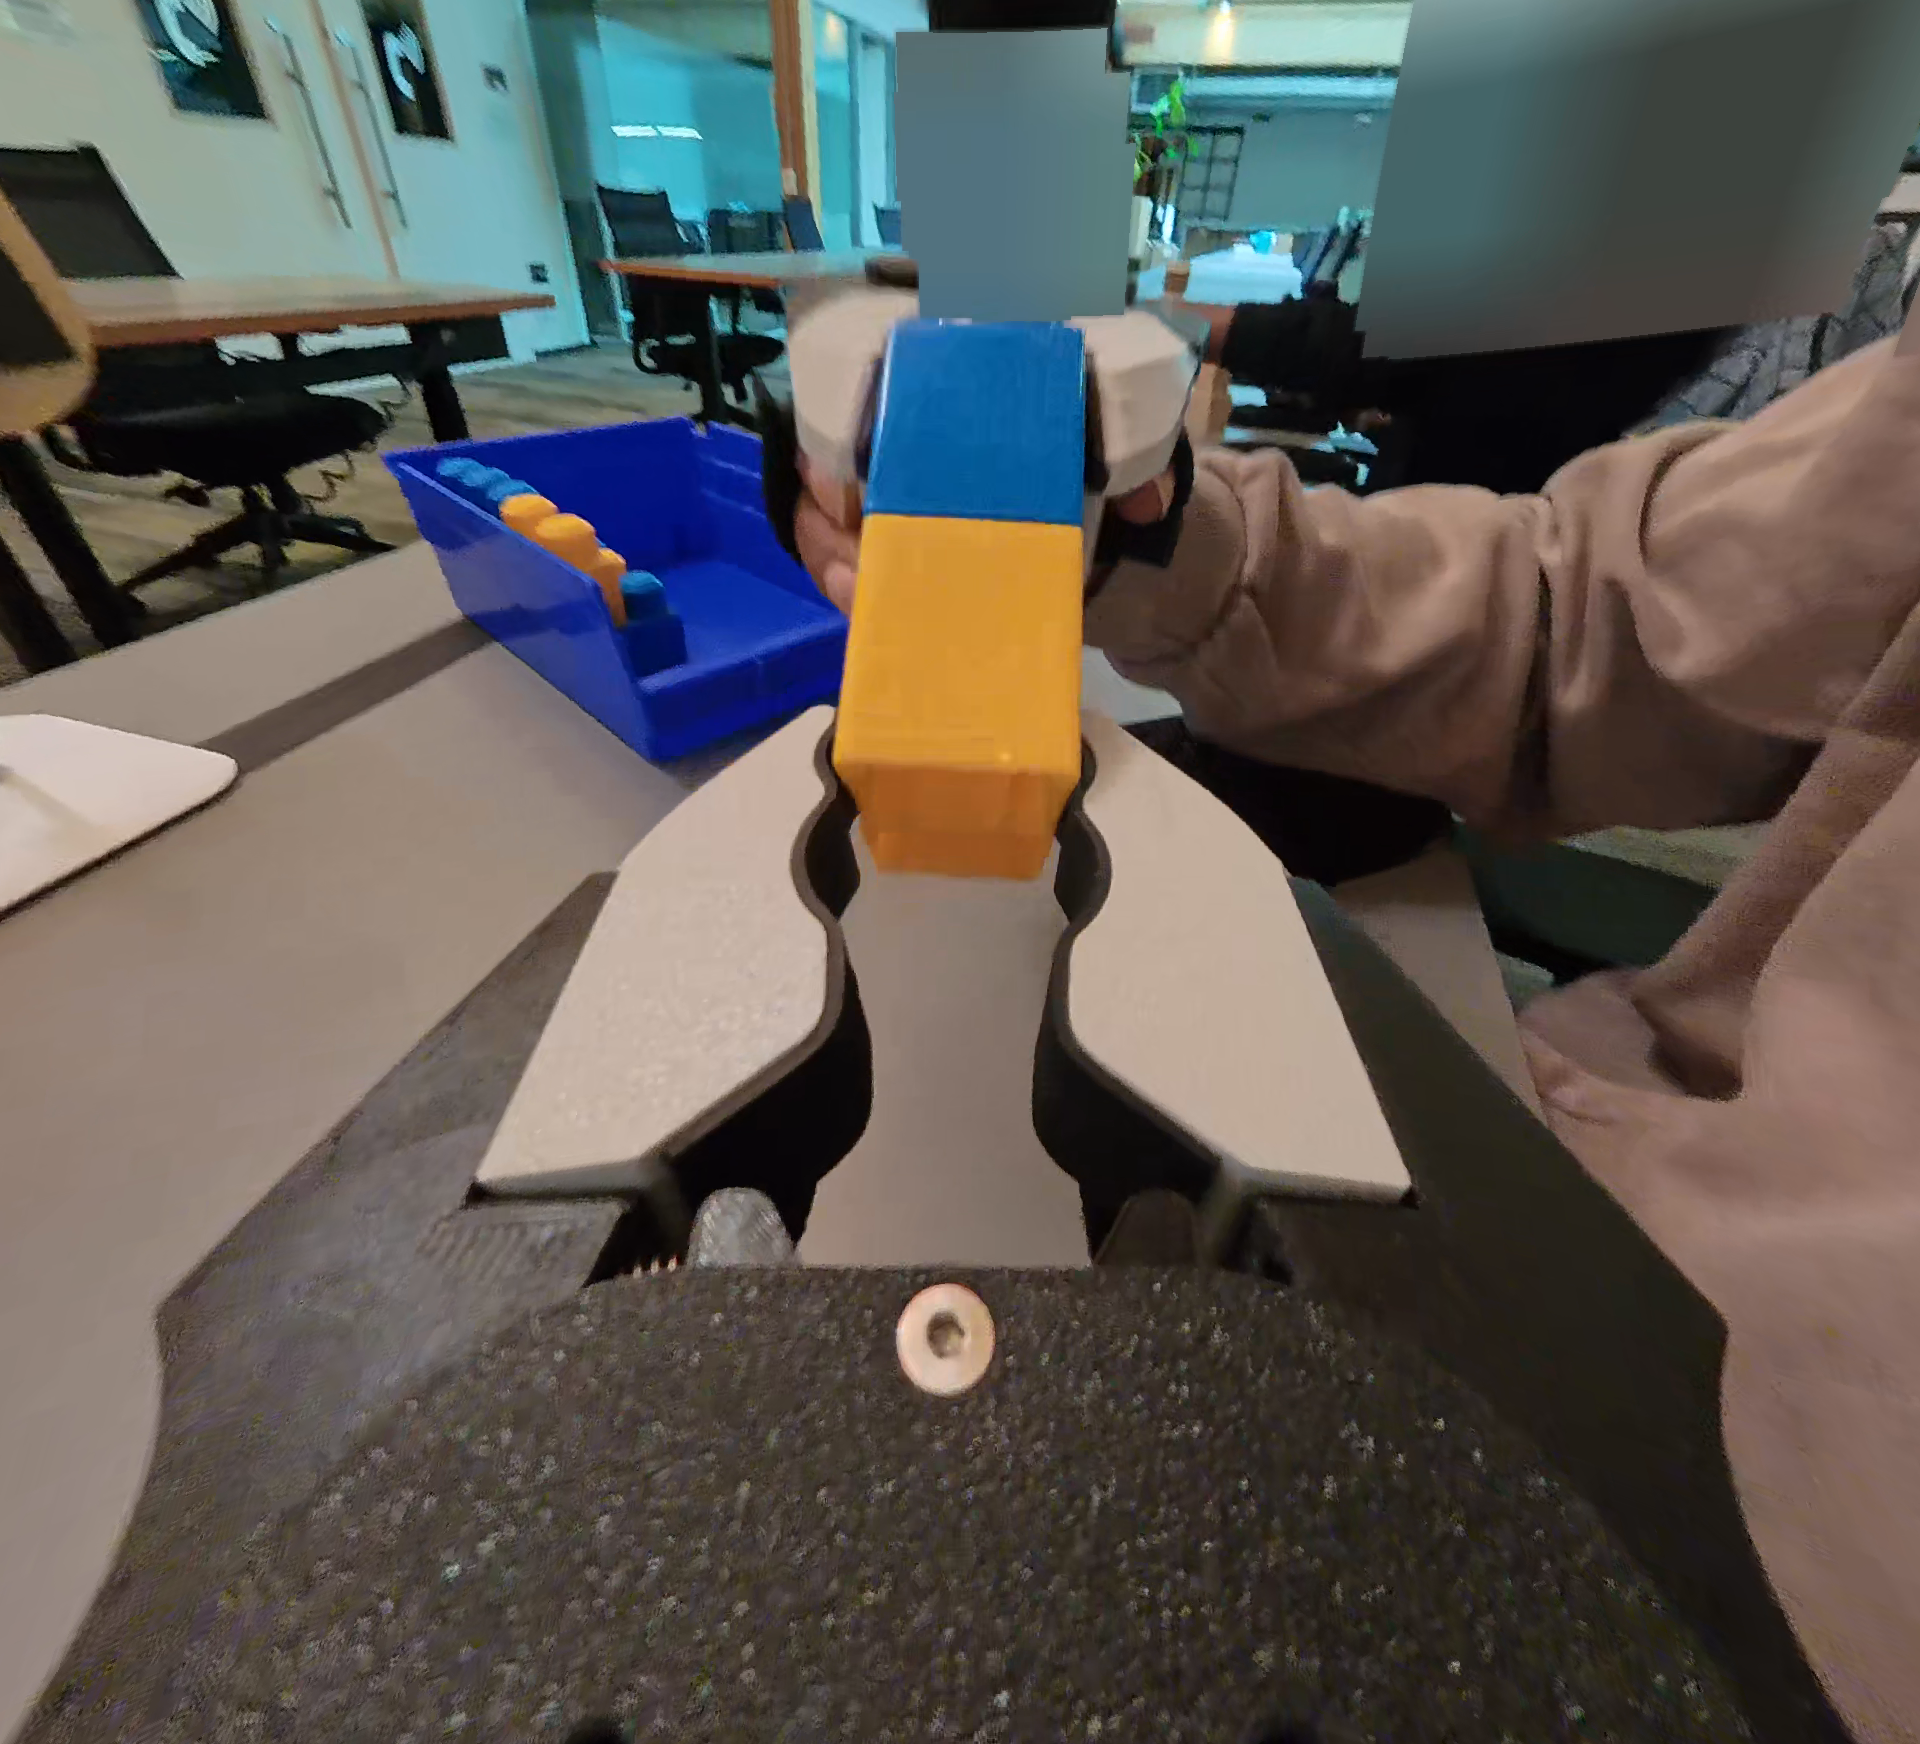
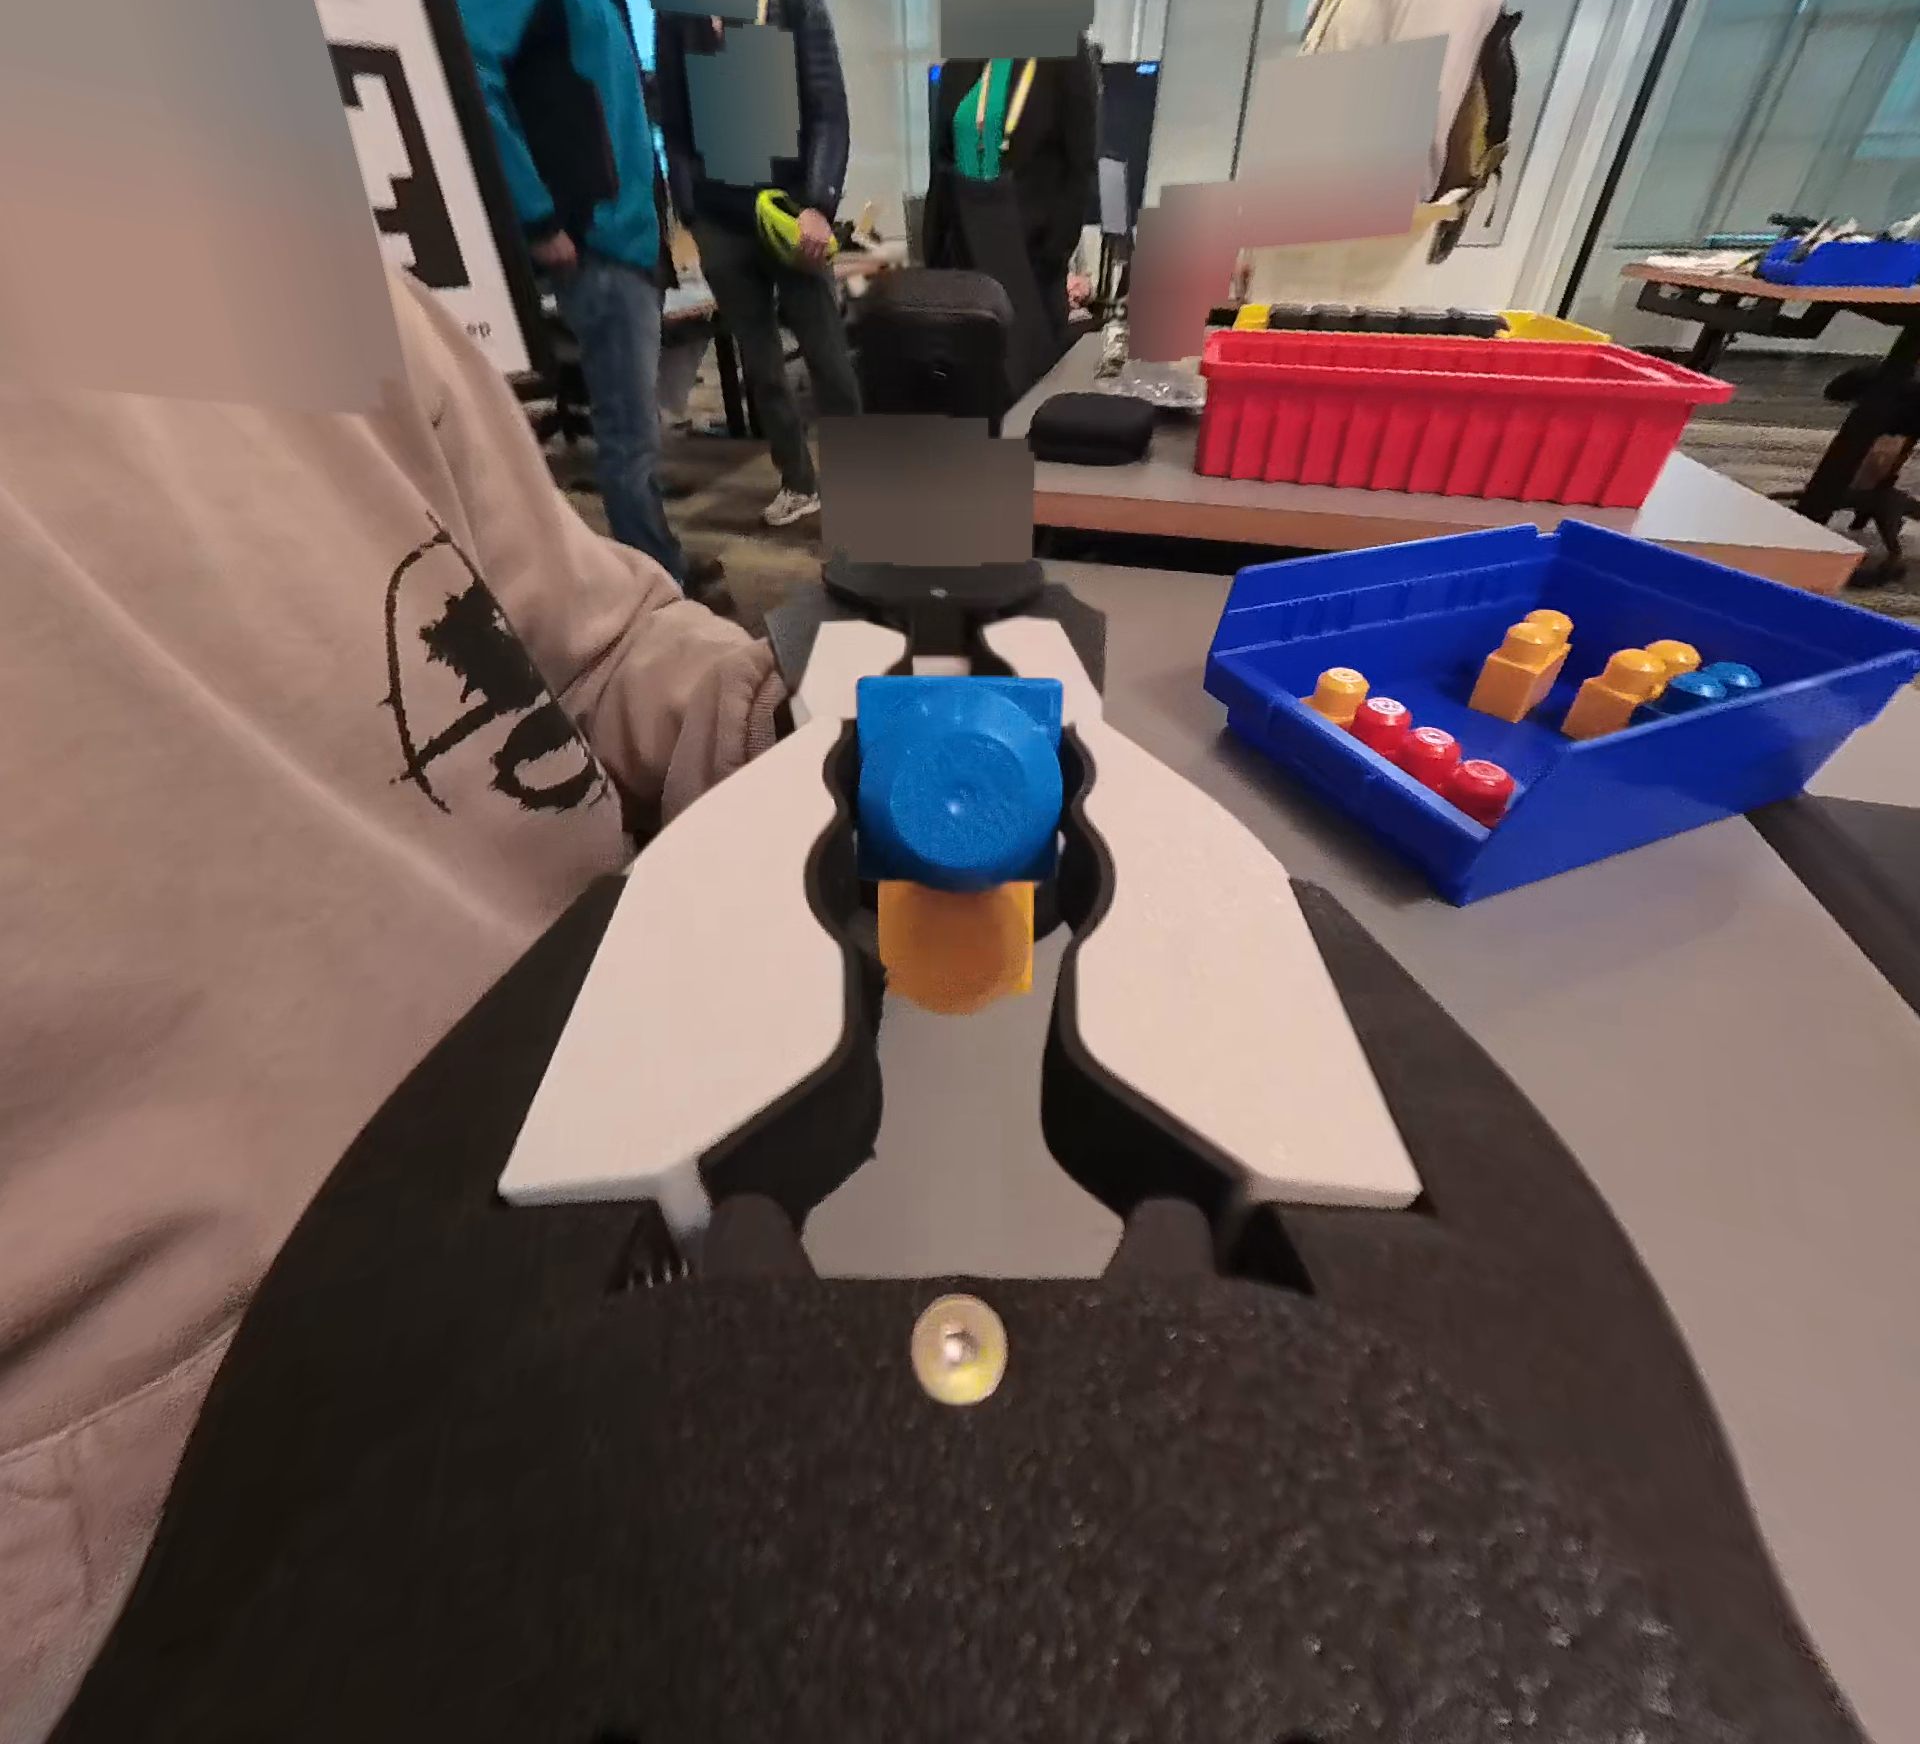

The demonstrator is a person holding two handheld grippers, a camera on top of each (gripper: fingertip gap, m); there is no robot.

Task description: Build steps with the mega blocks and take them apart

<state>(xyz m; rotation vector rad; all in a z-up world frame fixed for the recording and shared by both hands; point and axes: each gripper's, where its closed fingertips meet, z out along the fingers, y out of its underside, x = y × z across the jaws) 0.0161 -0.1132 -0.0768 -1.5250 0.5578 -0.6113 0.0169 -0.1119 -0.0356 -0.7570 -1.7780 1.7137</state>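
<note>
both claws face each other above the grey table (image 1: 436,863), left claw (image 1: 958,821) clamped on the orange block (image 1: 961,655), right claw (image 2: 956,821) on the blue block (image 2: 954,790), probably braced to separate the pair beside the blue bin (image 2: 1621,821).

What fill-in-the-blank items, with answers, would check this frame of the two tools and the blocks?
1. The left tool is shut on the ____ block.
2. The right tool grips the ____ block, which is joined to the other one.
3. The loose blocks lie in a ____ bin on the table.
4. The row of three same-coloured blocks near the bin's low front edge is ____.

Missing words: orange; blue; blue; red
</note>
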